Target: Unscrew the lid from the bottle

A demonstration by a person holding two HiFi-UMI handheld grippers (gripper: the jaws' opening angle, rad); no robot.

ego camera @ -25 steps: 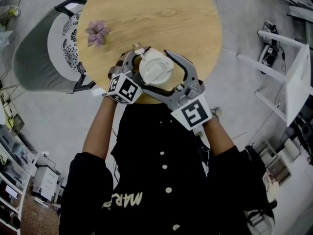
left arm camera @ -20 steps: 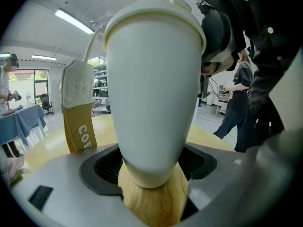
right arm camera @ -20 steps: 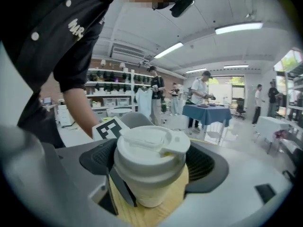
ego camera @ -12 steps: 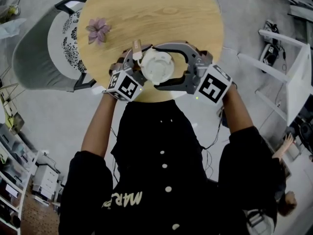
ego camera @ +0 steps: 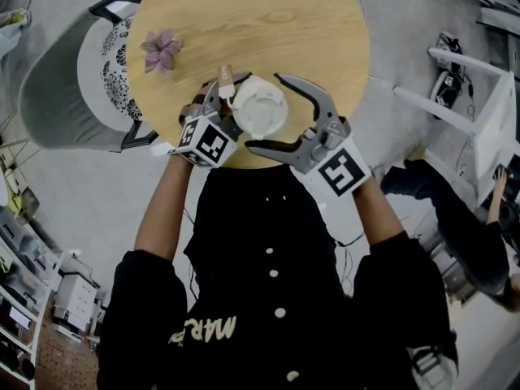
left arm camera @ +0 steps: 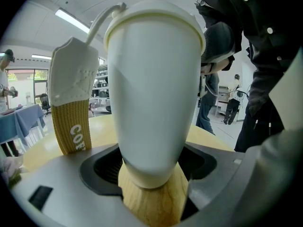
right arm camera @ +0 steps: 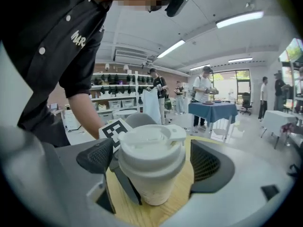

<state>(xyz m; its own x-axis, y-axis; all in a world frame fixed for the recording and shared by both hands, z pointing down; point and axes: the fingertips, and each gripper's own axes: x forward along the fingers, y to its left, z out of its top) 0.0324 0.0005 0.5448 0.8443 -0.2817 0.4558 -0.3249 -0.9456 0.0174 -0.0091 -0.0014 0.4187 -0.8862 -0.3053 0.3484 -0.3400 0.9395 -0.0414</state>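
A white bottle (ego camera: 258, 108) with a white lid (right arm camera: 150, 145) stands near the front edge of the round wooden table (ego camera: 268, 23). My left gripper (ego camera: 238, 114) is shut on the bottle's body below the lid; the bottle (left arm camera: 154, 89) fills the left gripper view, its base between the jaws. My right gripper (ego camera: 266, 112) reaches in from the right. Its jaws are opening, one each side of the lid, and the pads (right arm camera: 208, 162) stand clear of it. A tan and white tag (left arm camera: 71, 103) hangs beside the bottle.
A purple flower (ego camera: 161, 51) lies on the table's left part. A grey chair (ego camera: 73, 88) stands to the left and a white frame (ego camera: 487, 128) to the right. A person (ego camera: 455, 218) bends at the right. Several people stand far off.
My right gripper swung round the lid to the right, then back toward me, and its jaws now stand wider off the lid. The left gripper and the bottle have stayed put.
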